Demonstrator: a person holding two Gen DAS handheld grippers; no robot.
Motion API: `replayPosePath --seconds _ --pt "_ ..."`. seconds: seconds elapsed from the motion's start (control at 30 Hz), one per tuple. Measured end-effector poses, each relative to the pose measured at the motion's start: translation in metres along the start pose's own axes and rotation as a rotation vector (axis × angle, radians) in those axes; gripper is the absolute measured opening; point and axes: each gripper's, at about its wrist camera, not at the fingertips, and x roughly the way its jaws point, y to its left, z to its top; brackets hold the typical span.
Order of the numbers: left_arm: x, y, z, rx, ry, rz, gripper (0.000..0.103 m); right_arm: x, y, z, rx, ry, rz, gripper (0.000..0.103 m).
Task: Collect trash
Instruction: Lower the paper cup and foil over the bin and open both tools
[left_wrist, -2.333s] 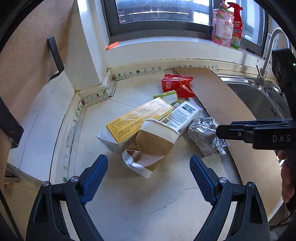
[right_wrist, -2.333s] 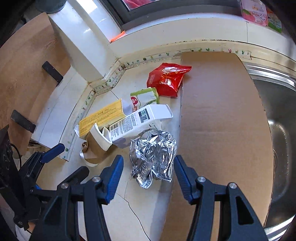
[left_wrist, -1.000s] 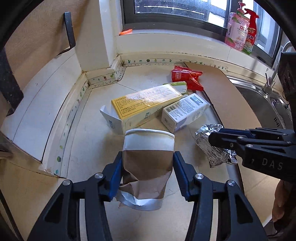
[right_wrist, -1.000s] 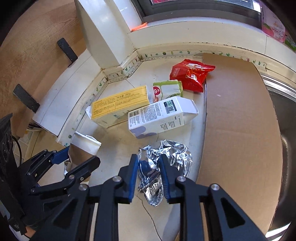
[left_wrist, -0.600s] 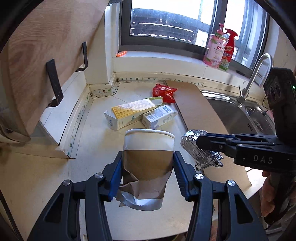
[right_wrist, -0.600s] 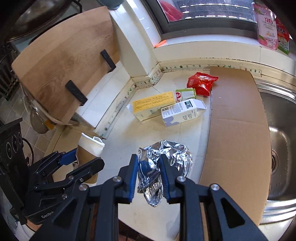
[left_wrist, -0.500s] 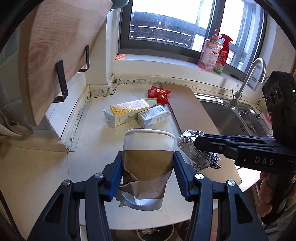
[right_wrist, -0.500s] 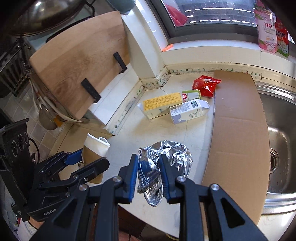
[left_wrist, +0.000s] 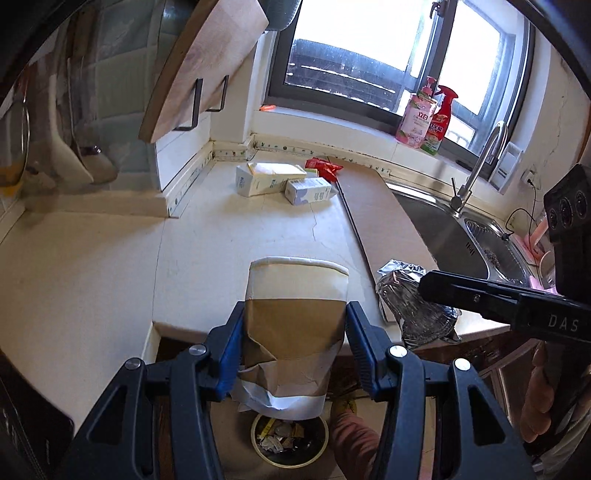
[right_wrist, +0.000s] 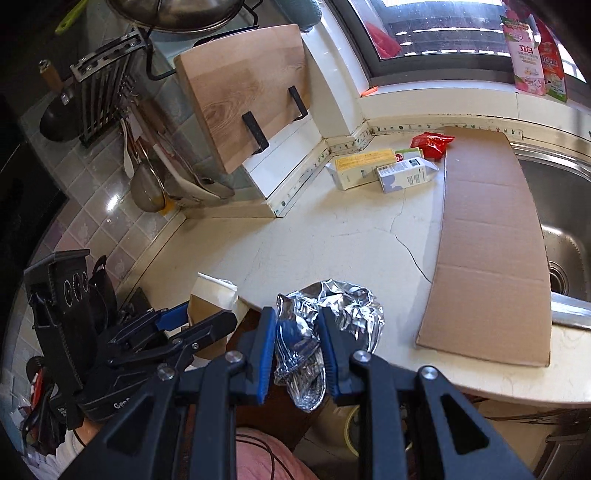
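My left gripper (left_wrist: 295, 332) is shut on a crushed brown-and-white paper cup (left_wrist: 295, 317), held in the air past the counter's front edge. Straight below it on the floor stands a round trash bin (left_wrist: 290, 437) with scraps inside. My right gripper (right_wrist: 297, 339) is shut on a crumpled foil wad (right_wrist: 332, 310), also lifted off the counter; the same foil wad (left_wrist: 413, 306) shows at the right of the left wrist view. Back on the counter lie a yellow carton (right_wrist: 360, 166), a white milk carton (right_wrist: 404, 177), a green packet (right_wrist: 406, 153) and a red snack bag (right_wrist: 432, 144).
A cardboard sheet (right_wrist: 487, 240) lies beside the steel sink (left_wrist: 461, 229) with its tap (left_wrist: 476, 166). A wooden cutting board (right_wrist: 240, 107) hangs on the wall. Bottles (left_wrist: 424, 118) stand on the window sill. A pink-sleeved limb (left_wrist: 351, 435) is beside the bin.
Both grippers have pulled back and up from the counter, carrying the cup and the foil. The cartons now look far off, and the bin has come into view below the cup.
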Motion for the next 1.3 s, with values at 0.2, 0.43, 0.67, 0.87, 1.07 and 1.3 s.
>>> replayPosePath --seconds 0.2,0.43,0.67,0.87,1.07,1.3 --pt "0.016 0.002 -0.060 -0.070 0.022 -0.008 0.051 0.008 -0.003 -0.066 -0.035 -0.021 -0.054 0.024" --pt "0.071 -0.001 -0.122 -0.086 0.113 -0.031 0.051 0.057 -0.040 -0.134 0.017 0.089 -0.091 0.024" --pt "0.128 -0.014 -0.177 -0.056 0.224 -0.039 0.051 0.100 -0.095 -0.180 0.163 0.183 -0.110 0.024" --pt "0.171 -0.014 -0.208 -0.062 0.325 -0.037 0.051 0.134 -0.125 -0.210 0.257 0.270 -0.110 0.024" --pt "0.201 -0.004 -0.227 -0.095 0.407 -0.050 0.051 0.157 -0.140 -0.225 0.309 0.318 -0.103 0.025" --pt "0.220 0.001 -0.232 -0.124 0.462 -0.059 0.052 0.171 -0.151 -0.229 0.357 0.359 -0.123 0.045"
